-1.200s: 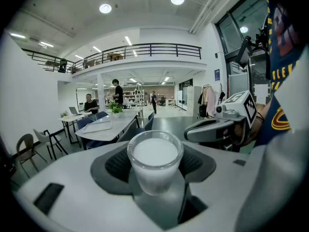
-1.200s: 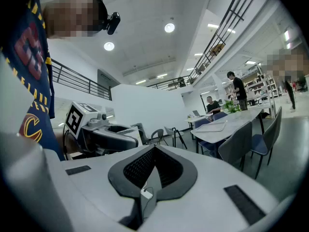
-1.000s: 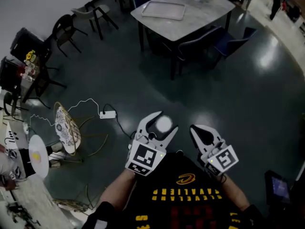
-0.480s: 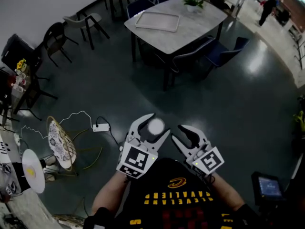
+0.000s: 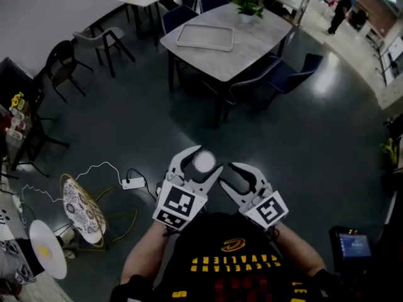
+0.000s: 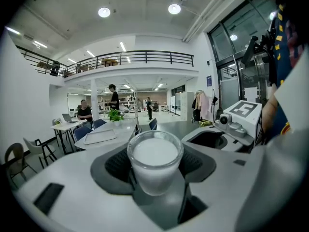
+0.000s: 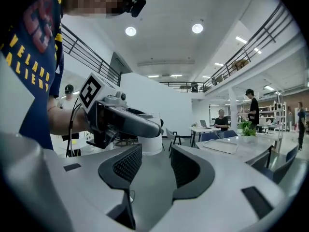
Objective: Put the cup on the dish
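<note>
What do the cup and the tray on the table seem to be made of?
Cup: probably clear glass or plastic with a glossy finish. Its rim is see-through, and the inside looks white. Tray: pale, with a raised rim. It may be metal or plastic, but it is too far away to tell.

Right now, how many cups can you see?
1. The cup is gripped between the jaws of the left gripper, carried in the air. Others could be too small to spot on the far table.
</note>
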A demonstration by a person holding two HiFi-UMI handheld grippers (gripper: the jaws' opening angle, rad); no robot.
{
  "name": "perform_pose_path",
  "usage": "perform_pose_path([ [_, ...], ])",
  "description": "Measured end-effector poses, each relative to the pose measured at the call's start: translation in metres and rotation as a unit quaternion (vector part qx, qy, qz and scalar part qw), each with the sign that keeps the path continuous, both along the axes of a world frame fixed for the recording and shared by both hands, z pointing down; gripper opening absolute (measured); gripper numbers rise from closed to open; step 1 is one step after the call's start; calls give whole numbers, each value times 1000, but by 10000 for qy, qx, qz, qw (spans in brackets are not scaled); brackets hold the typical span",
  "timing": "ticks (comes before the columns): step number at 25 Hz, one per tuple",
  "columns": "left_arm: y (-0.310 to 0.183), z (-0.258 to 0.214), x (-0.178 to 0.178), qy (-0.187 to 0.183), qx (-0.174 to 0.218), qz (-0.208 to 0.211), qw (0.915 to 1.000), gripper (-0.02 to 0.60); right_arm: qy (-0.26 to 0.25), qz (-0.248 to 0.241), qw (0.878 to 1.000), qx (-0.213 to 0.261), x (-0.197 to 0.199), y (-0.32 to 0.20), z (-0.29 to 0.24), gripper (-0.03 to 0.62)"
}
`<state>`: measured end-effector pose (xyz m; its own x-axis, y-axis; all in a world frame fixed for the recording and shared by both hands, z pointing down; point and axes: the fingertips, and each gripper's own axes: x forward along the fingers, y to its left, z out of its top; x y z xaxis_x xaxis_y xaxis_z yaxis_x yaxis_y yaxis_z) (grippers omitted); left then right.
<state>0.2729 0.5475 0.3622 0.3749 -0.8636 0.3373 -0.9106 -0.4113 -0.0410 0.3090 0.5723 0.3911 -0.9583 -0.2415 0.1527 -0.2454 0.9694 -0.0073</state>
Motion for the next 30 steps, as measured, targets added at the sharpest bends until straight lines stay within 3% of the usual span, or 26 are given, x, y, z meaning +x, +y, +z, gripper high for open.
perform_pose_path([
  [2,-3,0,-11,9,-18,45,10000,265,-14,30,10000,-23,-14,-4,1,192],
  [7,-12,0,-31,80,-59,147,9998,265,48,-74,9999,-73,-45,-10,9,192],
  [12,-30,6,-43,137,-186,145,9996,265,88,-246,9988,406,-72,-21,7,192],
  [18,-60,14,-52,61,-296,97,9995,265,-114,-362,9987,350,-93,-47,11,205],
  [23,-96,19,-62,-82,-354,73,9993,265,-349,-482,9980,228,-109,-91,12,236],
  [30,-171,22,-70,-174,-407,48,9990,265,-408,-841,9945,479,-124,-166,6,236],
])
